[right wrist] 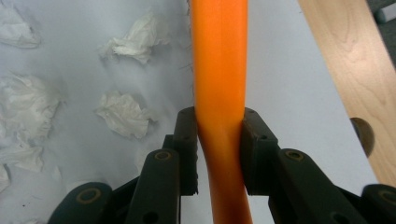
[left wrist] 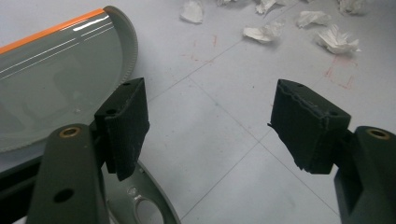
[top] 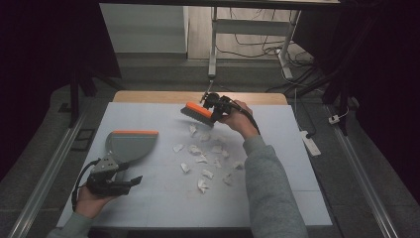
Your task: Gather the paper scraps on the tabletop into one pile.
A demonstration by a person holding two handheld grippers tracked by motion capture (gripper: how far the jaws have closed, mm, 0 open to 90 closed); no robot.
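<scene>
Brush (top: pixel 198 111) clamped by orange handle (right wrist: pixel 219 93) in right claw (top: pixel 216 110), near far edge of bench (top: pixel 277 198); long axis roughly level, head pointing left, bristles down. Left claw (left wrist: pixel 210 126) apart, gripping nothing, just beside dustpan (top: pixel 130 145) handle. Dustpan flat on bench, orange lip toward far edge, pan bare. Crumpled paper scraps (top: pixel 203 158) scattered between brush and near edge.

**Orange, grey and white on a pale bench**

The brush (top: pixel 197 111) has a bright orange back and handle over dark bristles. The dustpan (top: pixel 130 145) is grey with an orange strip along its lip. Crumpled paper scraps (top: pixel 203 161) are white. The bench (top: pixel 163 198) is pale grey-white, with a light wood far edge. Both tongs (left wrist: pixel 210 123) (right wrist: pixel 218 149) are black.
</scene>
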